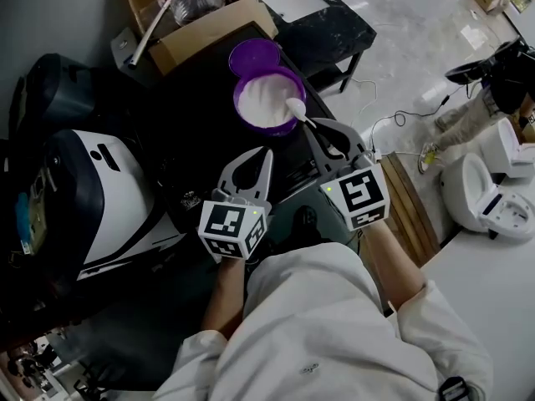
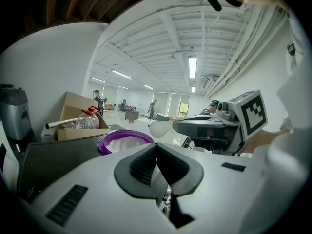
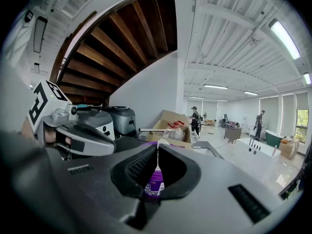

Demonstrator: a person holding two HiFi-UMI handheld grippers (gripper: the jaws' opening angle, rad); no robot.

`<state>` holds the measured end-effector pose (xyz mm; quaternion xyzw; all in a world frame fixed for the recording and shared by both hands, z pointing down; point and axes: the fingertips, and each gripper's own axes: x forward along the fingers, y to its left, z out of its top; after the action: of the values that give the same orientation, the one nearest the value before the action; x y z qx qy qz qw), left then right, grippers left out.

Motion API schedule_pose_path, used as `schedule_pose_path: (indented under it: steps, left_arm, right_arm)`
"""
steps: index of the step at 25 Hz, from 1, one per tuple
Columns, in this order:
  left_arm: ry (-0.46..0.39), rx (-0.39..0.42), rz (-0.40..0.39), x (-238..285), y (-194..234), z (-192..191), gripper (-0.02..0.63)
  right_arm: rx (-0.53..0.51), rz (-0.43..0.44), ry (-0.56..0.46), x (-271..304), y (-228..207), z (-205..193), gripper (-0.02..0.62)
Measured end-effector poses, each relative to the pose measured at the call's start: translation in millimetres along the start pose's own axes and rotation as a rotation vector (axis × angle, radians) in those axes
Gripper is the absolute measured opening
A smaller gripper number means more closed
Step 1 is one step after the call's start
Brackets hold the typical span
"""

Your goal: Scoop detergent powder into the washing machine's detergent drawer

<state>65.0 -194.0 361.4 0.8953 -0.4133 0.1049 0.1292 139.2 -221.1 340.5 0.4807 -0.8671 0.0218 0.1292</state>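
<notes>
A purple tub [image 1: 267, 98] of white detergent powder stands open on a black top, its lid [image 1: 253, 55] leaning behind it. A white spoon [image 1: 297, 109] hangs over the tub's near rim, its bowl above the powder. My right gripper [image 1: 318, 130] is shut on the spoon's handle. The right gripper view shows the thin handle edge-on between the pads of my right gripper [image 3: 157, 152], with the tub [image 3: 156, 182] below. My left gripper [image 1: 266, 154] sits nearer me, left of the right one, shut with nothing in it. Its own view shows the tub [image 2: 126, 141] and the spoon [image 2: 158, 128] ahead.
A cardboard box [image 1: 196, 7] with plastic bottles stands behind the tub. A white and dark appliance [image 1: 92, 199] is at the left. A low black table [image 1: 322, 23] is at the back, and white toilets [image 1: 485, 190] and cables are on the floor at the right.
</notes>
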Motion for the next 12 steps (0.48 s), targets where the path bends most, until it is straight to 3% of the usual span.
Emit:
schedule_pose_path:
  steps: [12]
  left_arm:
    - [-0.002,-0.023,0.065,12.4,4.0,1.5,0.018]
  right_arm:
    - [-0.067,0.064,0.022,26.7,-14.6,-5.1,0.012]
